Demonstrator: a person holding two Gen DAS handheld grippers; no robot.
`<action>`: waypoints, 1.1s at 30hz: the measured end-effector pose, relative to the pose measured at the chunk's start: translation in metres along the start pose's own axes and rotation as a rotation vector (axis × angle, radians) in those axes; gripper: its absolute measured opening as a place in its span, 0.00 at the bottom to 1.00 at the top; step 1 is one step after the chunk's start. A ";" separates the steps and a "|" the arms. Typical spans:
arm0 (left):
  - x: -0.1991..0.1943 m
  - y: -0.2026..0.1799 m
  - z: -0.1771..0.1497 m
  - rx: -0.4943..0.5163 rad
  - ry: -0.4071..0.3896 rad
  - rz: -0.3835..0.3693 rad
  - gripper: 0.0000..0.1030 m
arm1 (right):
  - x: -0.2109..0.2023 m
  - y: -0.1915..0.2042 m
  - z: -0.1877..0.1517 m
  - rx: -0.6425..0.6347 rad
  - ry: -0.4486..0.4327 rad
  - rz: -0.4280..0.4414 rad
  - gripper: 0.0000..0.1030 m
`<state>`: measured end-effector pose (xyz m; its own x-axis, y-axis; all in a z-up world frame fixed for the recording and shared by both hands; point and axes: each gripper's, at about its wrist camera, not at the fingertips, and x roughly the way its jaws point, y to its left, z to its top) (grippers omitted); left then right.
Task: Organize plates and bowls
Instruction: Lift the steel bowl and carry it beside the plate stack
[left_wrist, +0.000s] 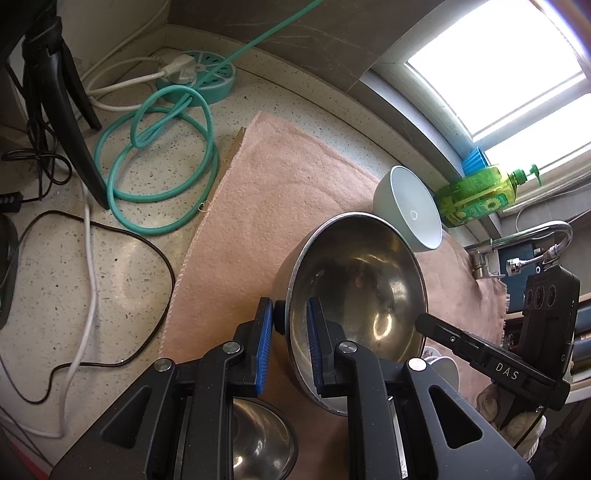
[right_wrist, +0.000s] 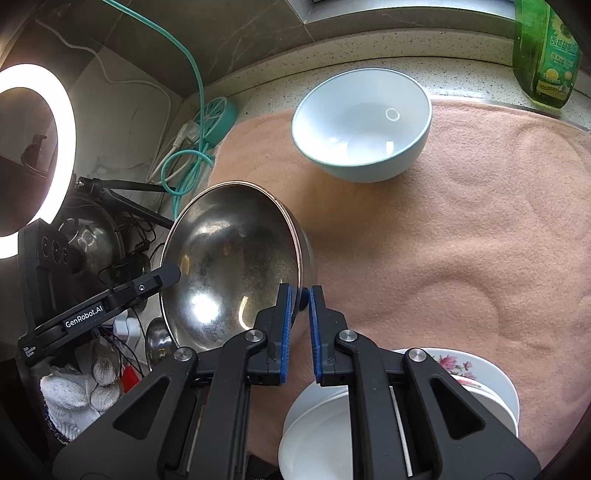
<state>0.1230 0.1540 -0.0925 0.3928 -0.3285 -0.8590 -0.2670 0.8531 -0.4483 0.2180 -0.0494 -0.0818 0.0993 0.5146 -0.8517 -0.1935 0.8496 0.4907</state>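
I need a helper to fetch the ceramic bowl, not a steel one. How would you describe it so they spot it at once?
Start at the pink towel covering the counter and look toward its far edge, near the green soap bottle. The pale blue bowl stands there upright and alone. Unlike the steel bowl, which both grippers hold tilted, it is matte, white inside and untouched.

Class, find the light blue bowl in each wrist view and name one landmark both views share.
Left wrist: light blue bowl right of centre, beyond the steel bowl, near the window.
Right wrist: light blue bowl upper centre, on the pink cloth.
Shared landmark: green soap bottle.
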 end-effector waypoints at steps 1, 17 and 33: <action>-0.001 -0.002 0.000 0.003 -0.001 -0.001 0.15 | -0.002 -0.001 0.000 0.003 -0.002 0.002 0.09; -0.012 -0.069 0.002 0.113 -0.023 -0.063 0.15 | -0.073 -0.040 -0.012 0.049 -0.102 -0.008 0.09; 0.023 -0.173 -0.021 0.267 0.045 -0.161 0.15 | -0.155 -0.125 -0.048 0.171 -0.200 -0.088 0.09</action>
<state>0.1595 -0.0096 -0.0397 0.3700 -0.4806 -0.7951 0.0385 0.8630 -0.5037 0.1803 -0.2407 -0.0199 0.3023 0.4360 -0.8477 -0.0094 0.8906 0.4547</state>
